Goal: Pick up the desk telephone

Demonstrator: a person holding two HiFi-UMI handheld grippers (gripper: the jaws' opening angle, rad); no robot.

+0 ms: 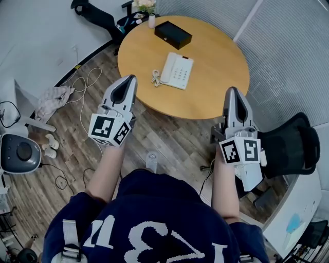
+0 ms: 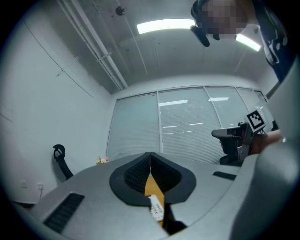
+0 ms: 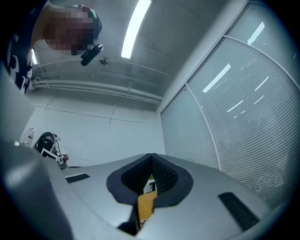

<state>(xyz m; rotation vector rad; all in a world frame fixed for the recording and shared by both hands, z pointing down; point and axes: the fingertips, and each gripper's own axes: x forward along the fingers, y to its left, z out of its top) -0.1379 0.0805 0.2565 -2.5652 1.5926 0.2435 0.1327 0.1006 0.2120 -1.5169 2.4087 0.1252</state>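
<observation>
A white desk telephone (image 1: 177, 71) lies flat near the middle of the round wooden table (image 1: 221, 87), its coiled cord bunched at its left side. My left gripper (image 1: 131, 78) is shut and empty, its tip at the table's near left edge, short of the phone. My right gripper (image 1: 232, 90) is shut too, with nothing in it, its tip over the table's near right edge. In the left gripper view a sliver of the phone (image 2: 155, 208) shows below the shut jaws. The right gripper view shows only a strip of the table (image 3: 146, 205) under its jaws.
A black box (image 1: 173, 34) and a small vase of flowers (image 1: 149, 10) stand at the table's far side. A black office chair (image 1: 290, 149) is at the right. Cables, cloth and a round device (image 1: 19, 153) lie on the wooden floor at the left. Blinds cover the glass wall.
</observation>
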